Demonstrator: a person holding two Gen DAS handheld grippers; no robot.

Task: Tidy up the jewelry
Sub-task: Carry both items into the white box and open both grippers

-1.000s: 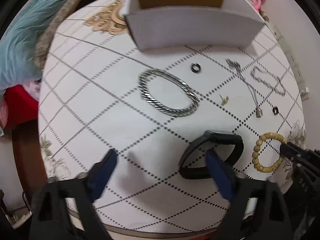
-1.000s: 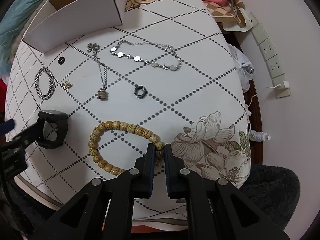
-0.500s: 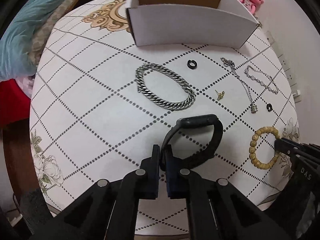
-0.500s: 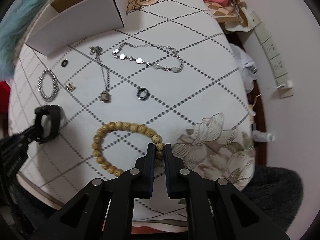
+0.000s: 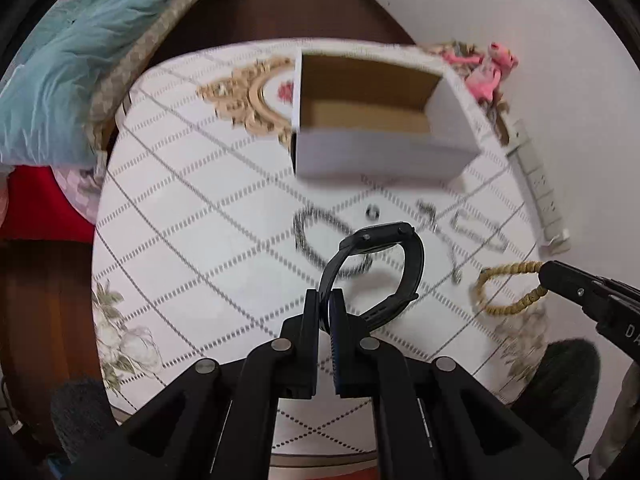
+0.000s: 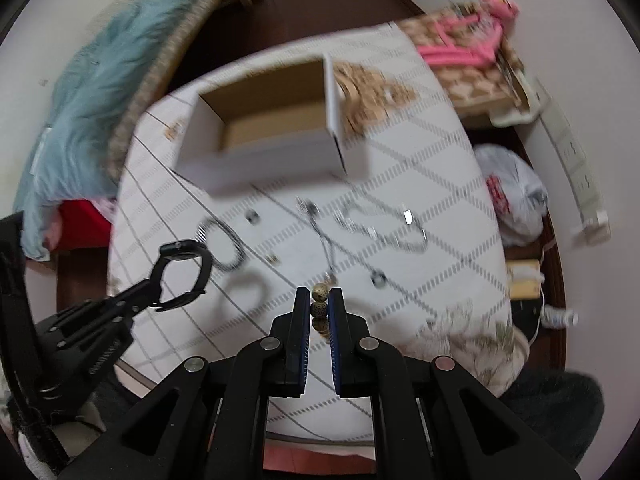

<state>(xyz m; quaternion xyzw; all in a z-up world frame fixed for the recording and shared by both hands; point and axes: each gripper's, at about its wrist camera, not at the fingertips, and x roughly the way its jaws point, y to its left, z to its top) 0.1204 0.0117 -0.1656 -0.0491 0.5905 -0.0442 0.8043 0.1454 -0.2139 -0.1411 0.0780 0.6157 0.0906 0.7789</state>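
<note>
My left gripper (image 5: 326, 300) is shut on the strap of a black watch (image 5: 384, 240) and holds it above the table; it also shows in the right wrist view (image 6: 182, 276). My right gripper (image 6: 320, 304) is shut on a wooden bead bracelet (image 6: 320, 308), which hangs in the air in the left wrist view (image 5: 508, 292). An open white cardboard box (image 5: 376, 120) stands at the far side of the table (image 6: 272, 128). A silver chain bracelet (image 5: 308, 236), a necklace (image 6: 324, 240), a thin silver bracelet (image 6: 384, 224) and small rings (image 6: 378, 278) lie on the cloth.
The round table (image 5: 180, 208) has a white diamond-patterned cloth. A teal blanket (image 5: 72, 64) lies to the left. Pink toys (image 6: 472, 36) sit at the back right. A white plastic bag (image 6: 516, 196) and a power strip (image 5: 540, 192) are right of the table.
Both grippers have lifted well above the table. The watch rose with the left gripper and the bead bracelet rose with the right. The box now sits nearer the middle of both views.
</note>
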